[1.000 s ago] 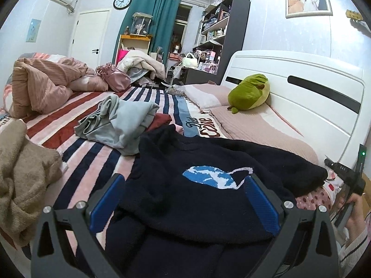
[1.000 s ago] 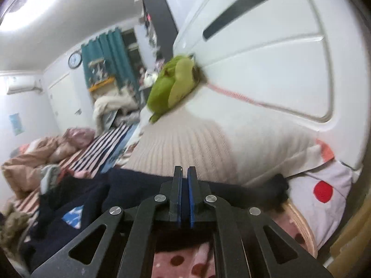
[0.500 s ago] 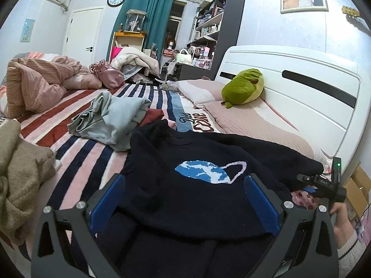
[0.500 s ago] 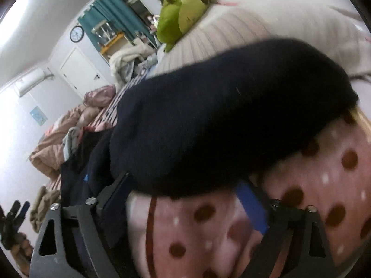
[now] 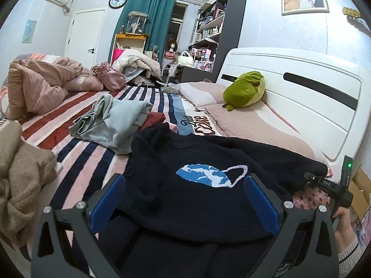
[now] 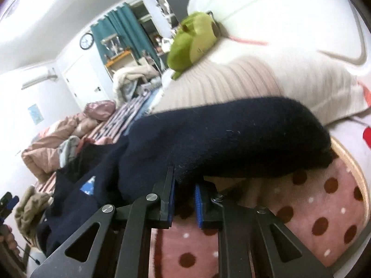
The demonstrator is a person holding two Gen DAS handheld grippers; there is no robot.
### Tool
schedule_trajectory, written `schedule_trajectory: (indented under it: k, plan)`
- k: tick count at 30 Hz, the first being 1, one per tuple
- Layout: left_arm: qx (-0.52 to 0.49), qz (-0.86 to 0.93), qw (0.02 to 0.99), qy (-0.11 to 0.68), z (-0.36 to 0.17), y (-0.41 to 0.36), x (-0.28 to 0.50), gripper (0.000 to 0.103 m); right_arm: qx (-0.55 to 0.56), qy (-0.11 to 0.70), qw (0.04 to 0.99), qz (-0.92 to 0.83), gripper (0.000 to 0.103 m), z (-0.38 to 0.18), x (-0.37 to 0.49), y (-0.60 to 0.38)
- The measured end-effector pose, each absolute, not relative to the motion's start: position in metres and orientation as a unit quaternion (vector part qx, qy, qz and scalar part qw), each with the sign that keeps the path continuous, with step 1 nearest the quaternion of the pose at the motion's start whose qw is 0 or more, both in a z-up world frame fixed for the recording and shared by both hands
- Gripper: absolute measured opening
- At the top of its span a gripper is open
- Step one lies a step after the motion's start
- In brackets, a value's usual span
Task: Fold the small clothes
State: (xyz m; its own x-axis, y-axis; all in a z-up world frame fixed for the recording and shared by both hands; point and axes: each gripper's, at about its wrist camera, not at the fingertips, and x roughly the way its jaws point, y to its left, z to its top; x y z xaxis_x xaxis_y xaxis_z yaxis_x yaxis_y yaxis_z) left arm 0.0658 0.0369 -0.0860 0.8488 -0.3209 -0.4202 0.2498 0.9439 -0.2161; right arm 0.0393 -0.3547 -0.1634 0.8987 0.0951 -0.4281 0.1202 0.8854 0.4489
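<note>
A dark navy sweater (image 5: pixel 197 185) with a blue and white planet motif lies spread on the striped bed. My left gripper (image 5: pixel 183 199) is open, its blue pads on either side of the sweater's lower body. One sleeve (image 6: pixel 231 136) stretches right over a pink dotted cushion (image 6: pixel 313 213). My right gripper (image 6: pixel 184 199) is closed on the lower edge of that sleeve, with dark knit between its blue pads. It also shows in the left wrist view (image 5: pixel 329 185), at the sleeve's cuff end.
A grey-blue garment (image 5: pixel 111 122) lies crumpled beyond the sweater and a tan knit (image 5: pixel 20 183) at the left. A green plush (image 5: pixel 245 90) rests on the pillows by the white headboard (image 5: pixel 301 88). A pink quilt (image 5: pixel 37 85) is heaped far left.
My right gripper opened around the sleeve half a second ago and has now closed on its edge. The left gripper stayed open over the sweater, shifting slightly.
</note>
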Motion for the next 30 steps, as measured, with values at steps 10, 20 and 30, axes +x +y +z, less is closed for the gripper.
schedule_trajectory:
  k: [10, 20, 30]
  plan:
    - [-0.078, -0.140, 0.962, 0.220, -0.081, 0.049, 0.059, 0.101, 0.176, 0.173, 0.968, -0.039, 0.008, -0.109, 0.042, -0.360]
    - [-0.082, -0.137, 0.965, 0.210, -0.077, 0.054, 0.061, 0.101, 0.112, 0.132, 0.983, -0.066, 0.008, -0.044, 0.054, -0.369]
    - [-0.083, -0.133, 0.965, 0.208, -0.077, 0.058, 0.067, 0.101, 0.074, 0.118, 0.982, -0.126, 0.008, 0.012, 0.083, -0.406]
